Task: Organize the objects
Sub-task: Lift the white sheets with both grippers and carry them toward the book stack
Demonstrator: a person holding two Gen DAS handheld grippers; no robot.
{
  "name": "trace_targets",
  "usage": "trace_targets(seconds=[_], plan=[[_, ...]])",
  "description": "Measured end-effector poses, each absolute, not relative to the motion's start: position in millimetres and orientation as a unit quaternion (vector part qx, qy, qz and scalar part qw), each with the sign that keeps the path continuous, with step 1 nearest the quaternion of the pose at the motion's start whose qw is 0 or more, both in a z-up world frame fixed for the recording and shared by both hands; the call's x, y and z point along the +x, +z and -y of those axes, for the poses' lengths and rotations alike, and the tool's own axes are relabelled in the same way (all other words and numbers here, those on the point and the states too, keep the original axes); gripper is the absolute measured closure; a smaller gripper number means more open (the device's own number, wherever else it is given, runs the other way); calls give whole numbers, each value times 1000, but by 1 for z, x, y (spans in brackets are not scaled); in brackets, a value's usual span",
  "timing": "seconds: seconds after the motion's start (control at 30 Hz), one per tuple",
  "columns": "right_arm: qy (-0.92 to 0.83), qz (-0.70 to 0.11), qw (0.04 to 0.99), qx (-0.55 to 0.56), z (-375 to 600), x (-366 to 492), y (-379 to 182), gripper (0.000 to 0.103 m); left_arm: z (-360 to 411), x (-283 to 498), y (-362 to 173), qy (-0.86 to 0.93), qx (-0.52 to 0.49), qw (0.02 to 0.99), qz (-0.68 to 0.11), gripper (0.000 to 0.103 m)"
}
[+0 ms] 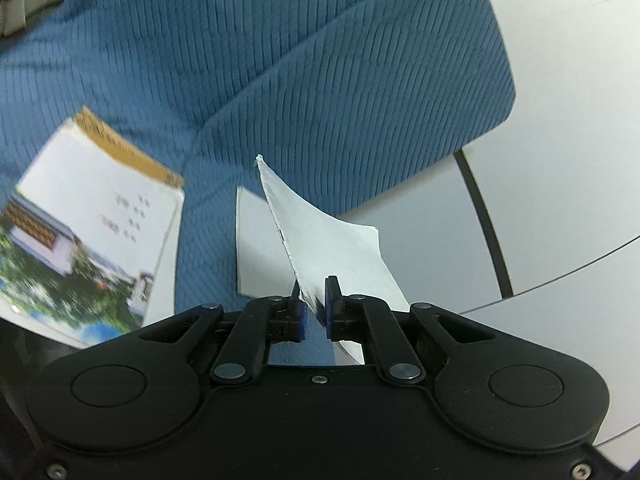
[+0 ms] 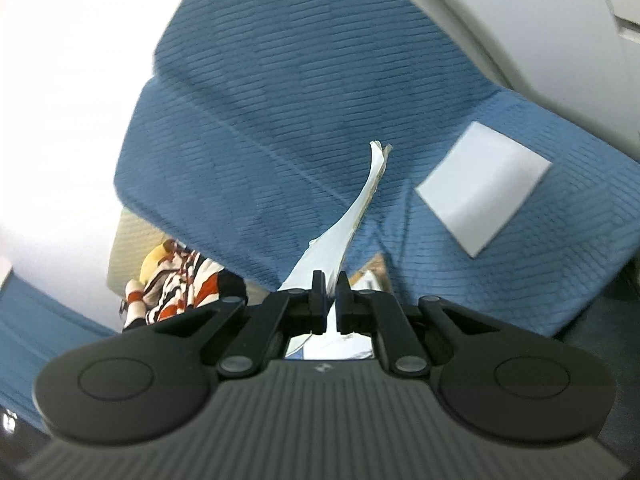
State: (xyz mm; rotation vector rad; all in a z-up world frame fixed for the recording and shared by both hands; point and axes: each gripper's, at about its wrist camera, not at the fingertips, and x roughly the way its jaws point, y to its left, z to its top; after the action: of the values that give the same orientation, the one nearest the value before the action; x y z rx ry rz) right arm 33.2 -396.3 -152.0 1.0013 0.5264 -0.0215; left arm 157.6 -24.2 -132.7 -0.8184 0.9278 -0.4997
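In the left wrist view, a booklet (image 1: 80, 232) with a glossy cover hangs at the left; its cover shows a building, green trees and an orange band along the far edge. Behind it lies a blue cloth (image 1: 280, 60) with fine ribs, soft and thick, folded into rounded layers on a pale smooth table (image 1: 560, 208). A flat white card (image 1: 256, 248) rests on the cloth near the middle. The left gripper (image 1: 314, 312) has its jaws narrow, pinching a thin white sheet of paper (image 1: 332, 248) that stands on edge and curls to the right.

In the right wrist view, a striped soft toy (image 2: 176, 284) in orange, black and white lies at the near left, beside the blue ribbed cloth (image 2: 320, 80). The right gripper (image 2: 329, 304) is also nearly closed, and it clamps the booklet (image 2: 352, 220) by its edge, so the thin pages bend upward and away. The white card (image 2: 484, 192), a plain rectangle, lies flat on the cloth at the right.

No container shows in either view.
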Motion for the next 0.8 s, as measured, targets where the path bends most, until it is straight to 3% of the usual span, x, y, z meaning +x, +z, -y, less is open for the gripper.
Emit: trace_targets(seconds=[0.37,0.8], plan=[[39,-252,859,445,353,76,-126,93,-42,158,-110,-212,-375,811,-395,96],[51,-296,857,418,308,120,-144,92,-93,173,-147,-187,-371,813,-408,95]])
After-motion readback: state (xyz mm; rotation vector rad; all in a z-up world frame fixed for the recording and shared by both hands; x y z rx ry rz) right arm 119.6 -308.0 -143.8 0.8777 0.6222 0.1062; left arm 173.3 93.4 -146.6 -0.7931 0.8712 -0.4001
